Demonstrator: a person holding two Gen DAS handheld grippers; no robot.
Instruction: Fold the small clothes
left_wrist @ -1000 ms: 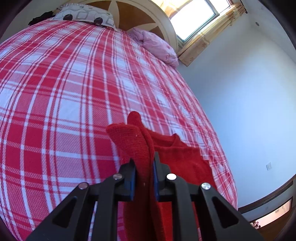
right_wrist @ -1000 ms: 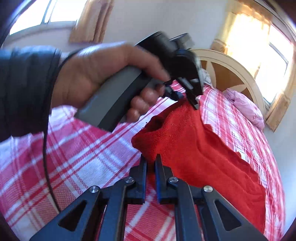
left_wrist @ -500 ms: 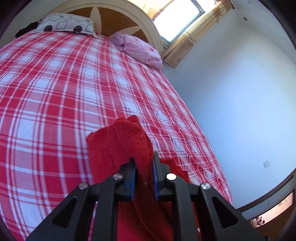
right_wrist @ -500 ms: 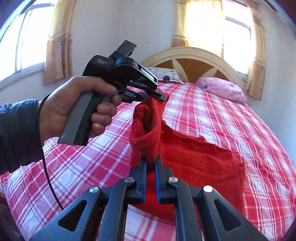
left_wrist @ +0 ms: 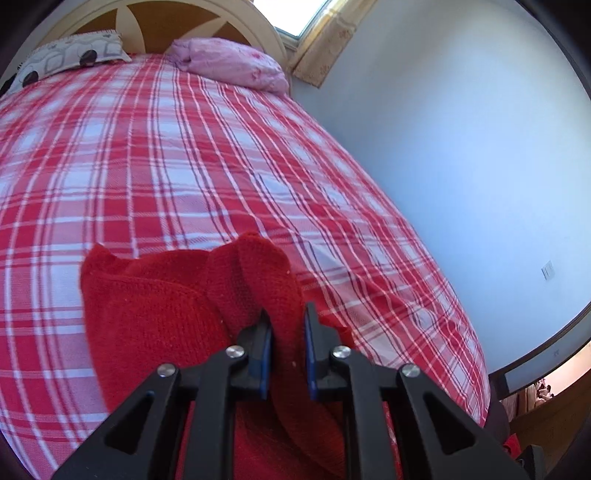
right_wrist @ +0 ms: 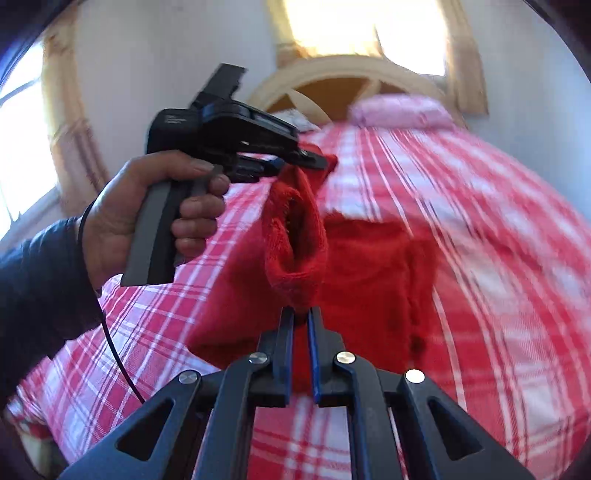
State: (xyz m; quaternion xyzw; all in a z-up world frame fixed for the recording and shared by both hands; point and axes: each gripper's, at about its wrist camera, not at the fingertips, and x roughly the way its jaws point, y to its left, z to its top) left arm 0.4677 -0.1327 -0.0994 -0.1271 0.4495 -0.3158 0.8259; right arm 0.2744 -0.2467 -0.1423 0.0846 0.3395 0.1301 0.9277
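While both grippers pinch its upper edge, a red knitted garment hangs over a bed covered in a red-and-white checked sheet.

Seen from the right wrist, the right gripper is clenched on a bunched fold of the knit, its jaws almost together; the left gripper, held by a person's hand in a dark sleeve, bites the same edge higher up and to the left; the cloth sags between the two and its lower part drapes onto the sheet; from the left wrist, the left gripper grasps a thick fold between its blue-lined jaws; a pink pillow and a patterned pillow lie against the headboard; the right-wrist view is blurred toward the right.
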